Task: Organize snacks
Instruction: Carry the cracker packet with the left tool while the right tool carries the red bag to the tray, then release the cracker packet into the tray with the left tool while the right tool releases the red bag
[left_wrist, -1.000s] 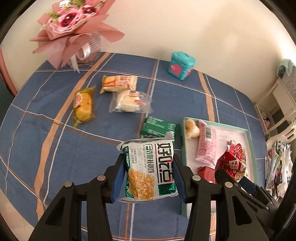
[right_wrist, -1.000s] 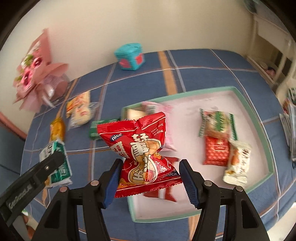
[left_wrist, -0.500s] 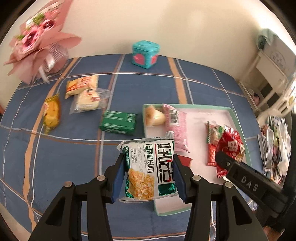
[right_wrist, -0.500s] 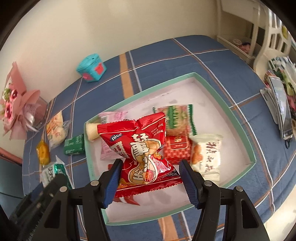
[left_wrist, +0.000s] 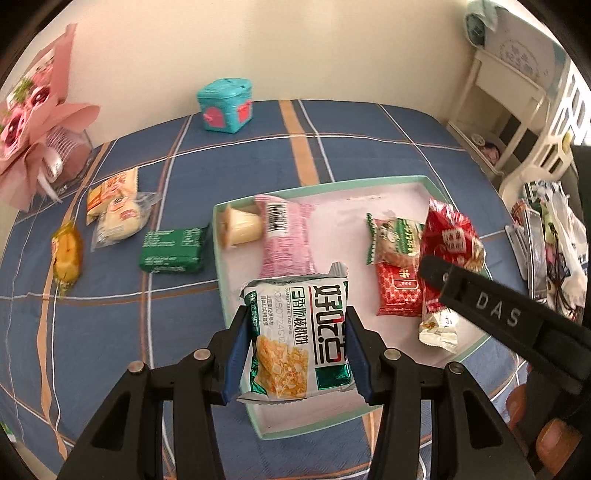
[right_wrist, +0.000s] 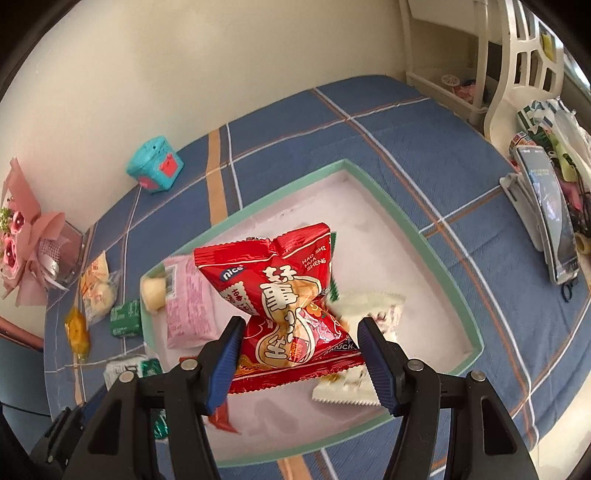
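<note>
Left wrist view: the left gripper (left_wrist: 295, 350) pinches a white-and-green foil snack packet (left_wrist: 295, 336) between its blue pads, held over the near-left part of the mint-rimmed shallow tray (left_wrist: 325, 184).
Right wrist view: the right gripper (right_wrist: 301, 354) is clamped on a crumpled red foil peanut bag (right_wrist: 280, 306), held above the middle of the tray (right_wrist: 436, 254).
Already in the tray: a pink wrapped bar (left_wrist: 286, 232), a pale jelly cup (left_wrist: 240, 229) in the far-left corner, a green-and-white wrapped biscuit (left_wrist: 395, 240), a small red sachet (left_wrist: 399, 291) and a white sachet (left_wrist: 439, 325) near the right rim.
Still on the blue plaid tablecloth (left_wrist: 351, 144): a dark green foil block (left_wrist: 171, 249) just beside the tray's left wall, a clear-wrapped bun (left_wrist: 120, 218), an orange-and-white packet (left_wrist: 110, 188) touching it, and a yellow wrapped cake (left_wrist: 66, 254) further left.
Progress: judging by the count, roughly half done; five snacks lie inside, two are held over the tray, four wait outside.
Left to do: probably release both packets into bare tray floor, then fetch the four loose snacks.
Not part of the job, apparently: the teal toy box (left_wrist: 225, 105) and pink paper bouquet (left_wrist: 40, 129) by the wall.
</note>
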